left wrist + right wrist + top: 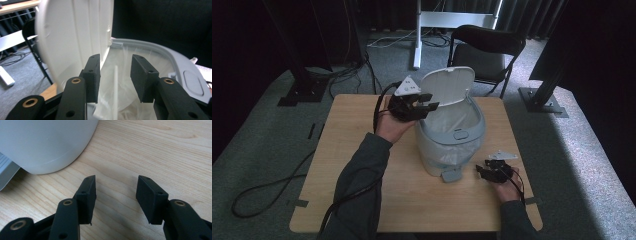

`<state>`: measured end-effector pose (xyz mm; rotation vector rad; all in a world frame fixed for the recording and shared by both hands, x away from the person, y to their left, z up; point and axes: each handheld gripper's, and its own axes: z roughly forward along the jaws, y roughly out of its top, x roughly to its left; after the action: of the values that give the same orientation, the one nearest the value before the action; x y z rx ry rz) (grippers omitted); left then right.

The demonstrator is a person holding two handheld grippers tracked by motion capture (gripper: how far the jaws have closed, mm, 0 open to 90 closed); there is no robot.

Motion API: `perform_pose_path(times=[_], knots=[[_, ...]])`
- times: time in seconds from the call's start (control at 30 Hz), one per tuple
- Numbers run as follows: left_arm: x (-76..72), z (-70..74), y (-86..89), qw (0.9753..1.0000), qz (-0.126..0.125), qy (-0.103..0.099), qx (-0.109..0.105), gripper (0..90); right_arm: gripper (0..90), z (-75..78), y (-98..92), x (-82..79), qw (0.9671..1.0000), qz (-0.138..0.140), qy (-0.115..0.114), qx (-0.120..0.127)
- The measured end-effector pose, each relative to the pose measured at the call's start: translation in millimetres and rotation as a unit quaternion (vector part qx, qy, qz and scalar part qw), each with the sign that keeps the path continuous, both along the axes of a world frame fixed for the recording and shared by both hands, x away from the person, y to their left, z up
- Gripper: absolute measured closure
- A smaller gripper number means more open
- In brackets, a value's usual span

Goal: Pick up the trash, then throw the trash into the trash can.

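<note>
While left gripper (jaws apart) hovers over bin, lid stands upright.

Light wooden square table sitting on grey carpet floor. Black folding chair standing behind the table's far edge, just beyond it. White metal stand base resting further back near dark curtains. Black metal floor plates and lying either side of the table. Loose black cable looping over the carpet at left.
</note>
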<state>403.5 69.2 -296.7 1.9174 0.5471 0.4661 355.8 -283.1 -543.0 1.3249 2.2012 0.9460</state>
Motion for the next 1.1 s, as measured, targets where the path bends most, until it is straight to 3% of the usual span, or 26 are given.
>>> perform_pose_path(times=[0.3, 0.47, 0.63, 0.93, 1.1], knots=[[-4.0, -5.3, 27.6, 0.9994, 0.029, 0.003, -0.02, 59.9, 47.4, -1.6, 0.3, -1.6, 1.0, -0.001, -0.006, 0.005], [-5.8, -5.1, 39.6, 0.9986, 0.047, 0.004, -0.026, 58.7, 30.9, -4.1, 4.0, -2.0, 0.9998, 0.017, -0.009, 0.006], [-6.0, -3.1, 49.4, 0.9976, 0.061, 0.004, -0.034, 57.1, 24.1, -5.4, 5.2, -0.6, 0.9998, 0.017, -0.009, 0.005], [-5.8, -5.5, 59.1, 0.9966, 0.074, 0.008, -0.036, 56.8, 23.9, -5.4, 5.2, -0.5, 0.9998, 0.016, -0.008, 0.005], [-3.8, -19.5, 75.2, 0.9947, 0.095, 0.025, -0.03, 54.1, 23.9, -5.4, 5.2, -0.5, 0.9998, 0.016, -0.009, 0.005]])
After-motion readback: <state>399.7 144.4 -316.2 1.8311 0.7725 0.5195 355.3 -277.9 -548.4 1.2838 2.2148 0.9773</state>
